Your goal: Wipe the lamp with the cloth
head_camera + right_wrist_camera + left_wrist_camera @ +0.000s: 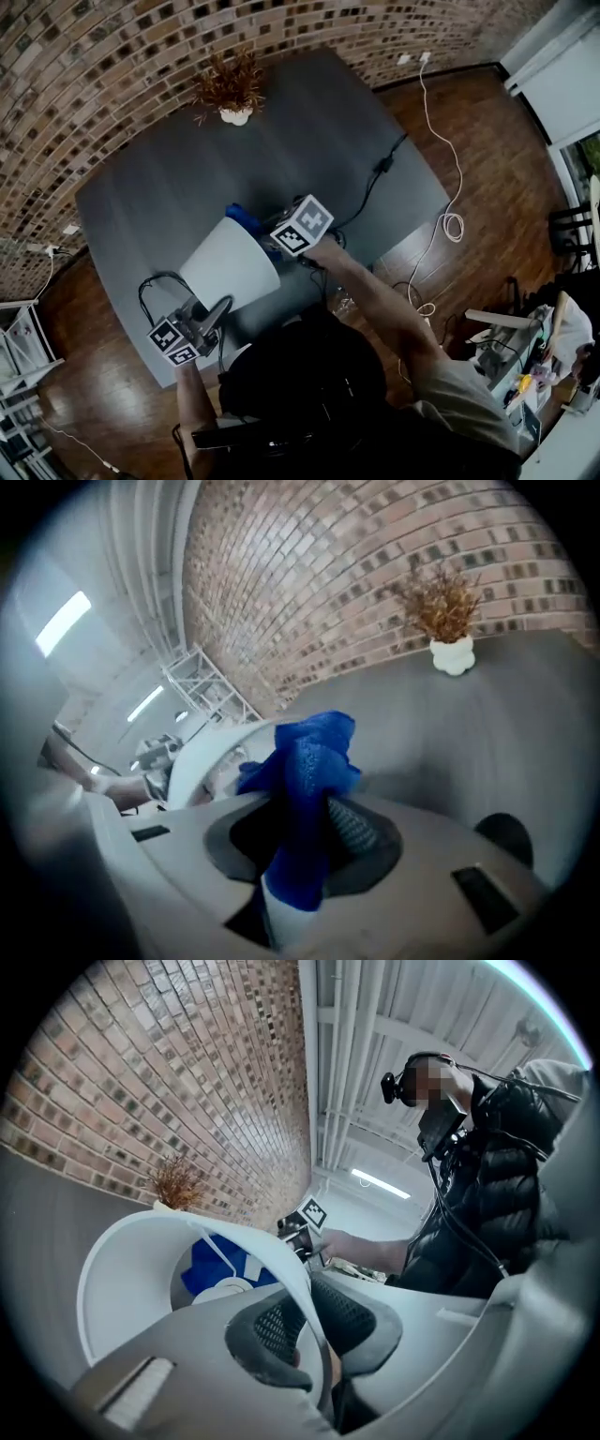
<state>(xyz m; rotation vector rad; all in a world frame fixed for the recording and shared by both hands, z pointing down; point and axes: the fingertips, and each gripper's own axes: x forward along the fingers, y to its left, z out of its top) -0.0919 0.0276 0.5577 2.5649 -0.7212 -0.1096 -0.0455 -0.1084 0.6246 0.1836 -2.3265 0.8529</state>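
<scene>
The lamp's white shade (230, 262) lies tipped over the front of the dark grey table (309, 112). My left gripper (216, 317) is shut on the shade's rim near the table's front edge. In the left gripper view the thin rim (295, 1283) runs between the pads of the left gripper (305, 1326), and the blue cloth (217, 1265) shows through the shade's opening. My right gripper (261, 227) is shut on the blue cloth (238, 214) at the shade's far, narrow end. In the right gripper view the cloth (307, 761) bunches up out of the right gripper (309, 832), next to the shade (208, 752).
A small white pot of dried plant (232, 96) stands at the table's back edge by the brick wall. A black cable with a plug (380, 169) crosses the table's right part. A black cord loop (153, 286) lies by the left gripper. A white cable (452, 223) trails on the wooden floor.
</scene>
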